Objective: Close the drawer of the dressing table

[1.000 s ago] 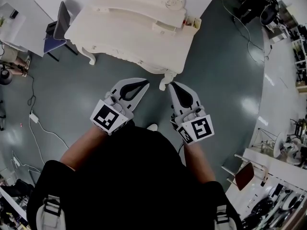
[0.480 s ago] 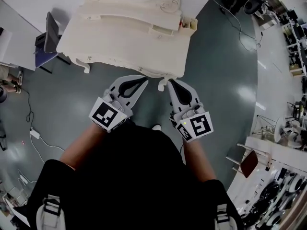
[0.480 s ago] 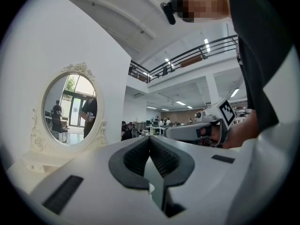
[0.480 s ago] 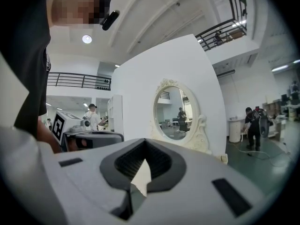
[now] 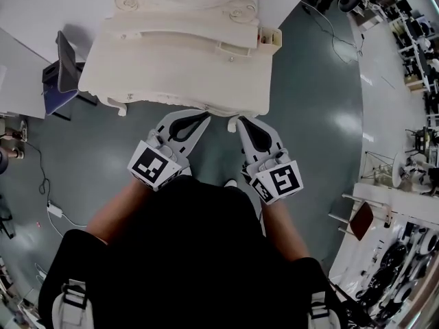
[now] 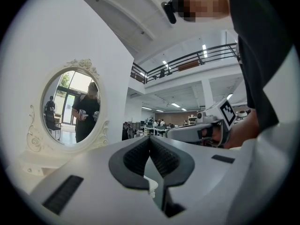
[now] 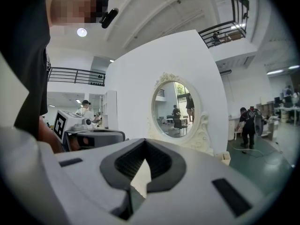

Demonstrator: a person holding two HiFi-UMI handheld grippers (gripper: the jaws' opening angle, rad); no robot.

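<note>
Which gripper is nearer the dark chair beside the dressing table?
Left. The left gripper hangs at the front edge of the dressing table, with the chair off to its left past the table's corner. The right gripper is on the left gripper's far side, farther away.

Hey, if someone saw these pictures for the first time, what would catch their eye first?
An ornate white dressing table stands at the top of the head view, its oval mirror framed in carved scrollwork. Close to its front edge, the left gripper and the right gripper point at it side by side, jaws together, nothing between them.
</note>
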